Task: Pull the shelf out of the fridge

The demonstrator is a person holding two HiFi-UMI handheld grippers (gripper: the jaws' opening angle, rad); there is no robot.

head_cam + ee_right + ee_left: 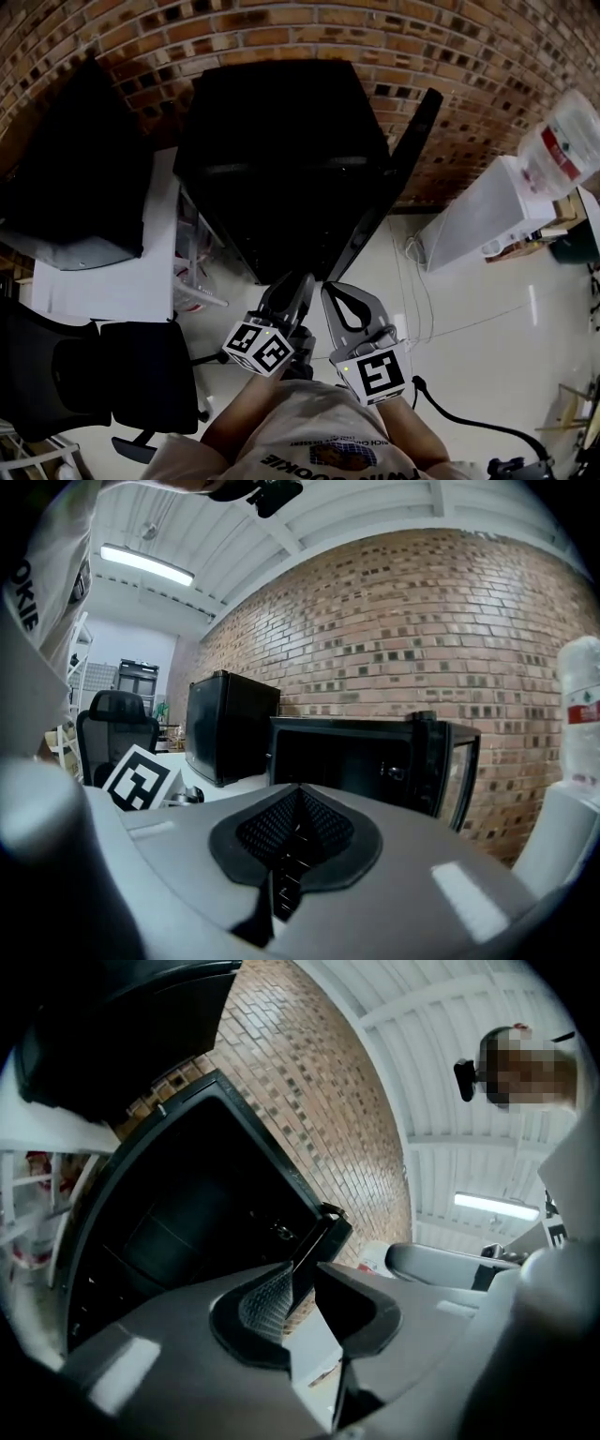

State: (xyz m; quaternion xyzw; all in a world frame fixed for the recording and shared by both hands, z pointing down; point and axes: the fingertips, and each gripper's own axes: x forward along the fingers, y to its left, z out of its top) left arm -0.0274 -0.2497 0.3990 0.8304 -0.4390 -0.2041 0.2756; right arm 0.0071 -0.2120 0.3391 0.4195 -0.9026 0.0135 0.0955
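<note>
**A:** What is sitting at the upper left of the head view?

**B:** A black cabinet [75,178] is resting on a white table [122,281]. A black office chair [103,375] is standing below them at the lower left.

**A:** And where is the fridge?

**B:** The black fridge [281,141] is standing in the upper middle of the frame, against the brick wall [450,75]. Its door [398,178] is hanging open toward the right. The inside is showing only darkness, so I cannot tell where the shelf is lying in there.

**A:** What are the grippers doing?

**B:** The left gripper [300,281] is pointing at the fridge from the lower middle, not touching it. In its own view the jaws are standing slightly apart with nothing between them. Only the distant door edge is showing through the gap. Just to its right, the right gripper [331,291] is aiming the same way, with its jaws pressed together and holding nothing.

**A:** Anything at the far right?

**B:** A white water dispenser [487,216] is standing there, carrying a clear bottle [567,141] on top.
</note>
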